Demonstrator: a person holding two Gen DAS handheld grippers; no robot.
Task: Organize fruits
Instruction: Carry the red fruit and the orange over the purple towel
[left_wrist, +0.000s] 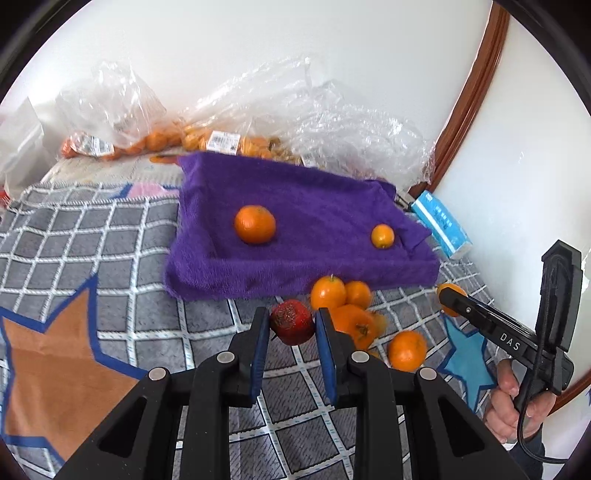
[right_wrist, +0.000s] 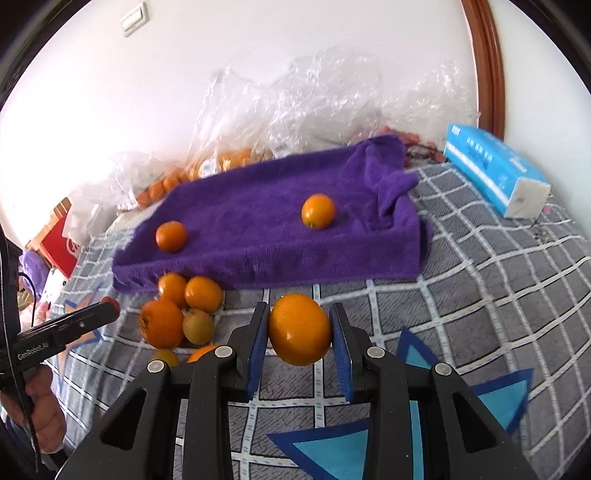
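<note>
The left gripper (left_wrist: 291, 325) is closed on a small red fruit (left_wrist: 291, 322), possibly a strawberry, with a rough brown patch on its upper face; the blue pads press on both sides. The right gripper (right_wrist: 300, 332) is closed on an orange citrus fruit (right_wrist: 299, 328), held across its middle, jaws set only as wide as the fruit.

Ahead of both sets of jaws lies the purple towel (left_wrist: 314, 206), draped over a raised base, carrying a mandarin (left_wrist: 255, 224) and a smaller kumquat-like fruit (left_wrist: 382, 236). The unsorted pile (left_wrist: 347, 306) sits just beyond and right of the left jaws, against the towel's near edge, on the checked blanket (left_wrist: 110, 251).

Risks, as a judgement:
- The red fruit looks soft; excess pad pressure may crush it.
- The round citrus may rotate or slip between flat pads during transport.
- The towel surface appears sloped; released fruit may roll off toward the pile.
- The two grippers work close together; converging paths may collide.
</note>
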